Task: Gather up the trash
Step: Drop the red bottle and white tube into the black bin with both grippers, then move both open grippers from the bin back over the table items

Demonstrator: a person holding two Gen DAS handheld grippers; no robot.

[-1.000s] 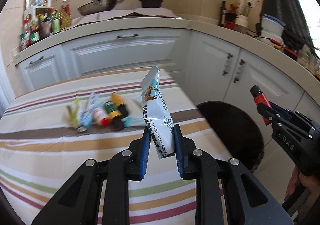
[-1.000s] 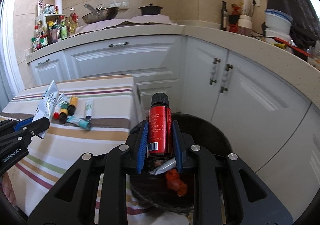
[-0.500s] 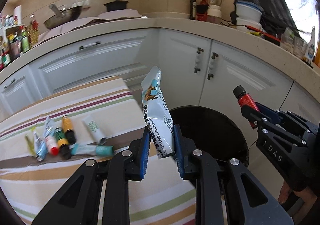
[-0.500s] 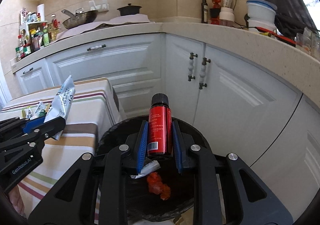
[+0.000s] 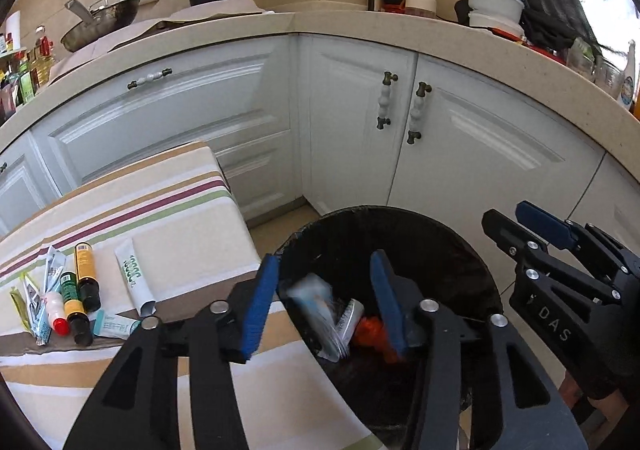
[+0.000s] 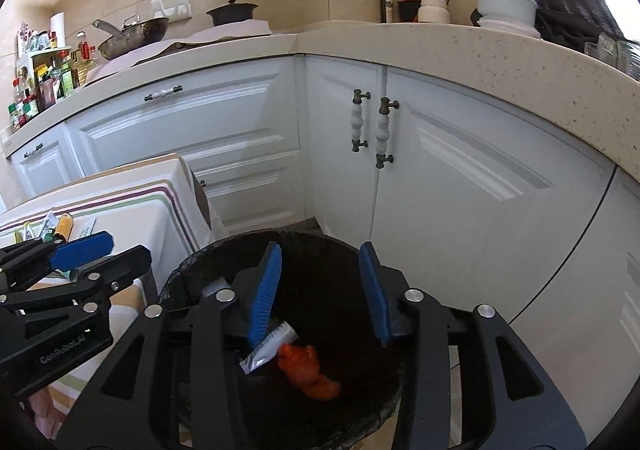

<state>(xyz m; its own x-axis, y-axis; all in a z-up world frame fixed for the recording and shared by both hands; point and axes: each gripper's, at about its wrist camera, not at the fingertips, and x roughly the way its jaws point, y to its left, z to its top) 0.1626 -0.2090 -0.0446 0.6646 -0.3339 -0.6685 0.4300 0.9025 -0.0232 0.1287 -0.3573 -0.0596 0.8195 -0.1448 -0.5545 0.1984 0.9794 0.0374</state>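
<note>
Both grippers hang over a round black trash bin (image 5: 460, 246) (image 6: 192, 266) beside the striped table. My left gripper (image 5: 324, 304) has its jaws opening; the blue-white snack pouch (image 5: 316, 310) is blurred below them, dropping free into the bin. My right gripper (image 6: 320, 290) also has its jaws opening, with nothing between them; the red bottle is out of sight. Inside the bin lie a silver tube (image 6: 270, 346) and an orange crumpled scrap (image 6: 308, 368). Several small tubes and bottles (image 5: 76, 298) remain on the tablecloth (image 5: 140, 221).
White cabinet doors with handles (image 6: 368, 129) stand close behind the bin. The counter above carries a wok (image 6: 132, 33), a black pot (image 6: 232, 11), bottles and stacked bowls (image 6: 506, 5). Floor tile shows between the table and the cabinets.
Both grippers moved from the table side to above the bin and opened. The snack pouch left the left jaws and falls; the red bottle left the right jaws.
</note>
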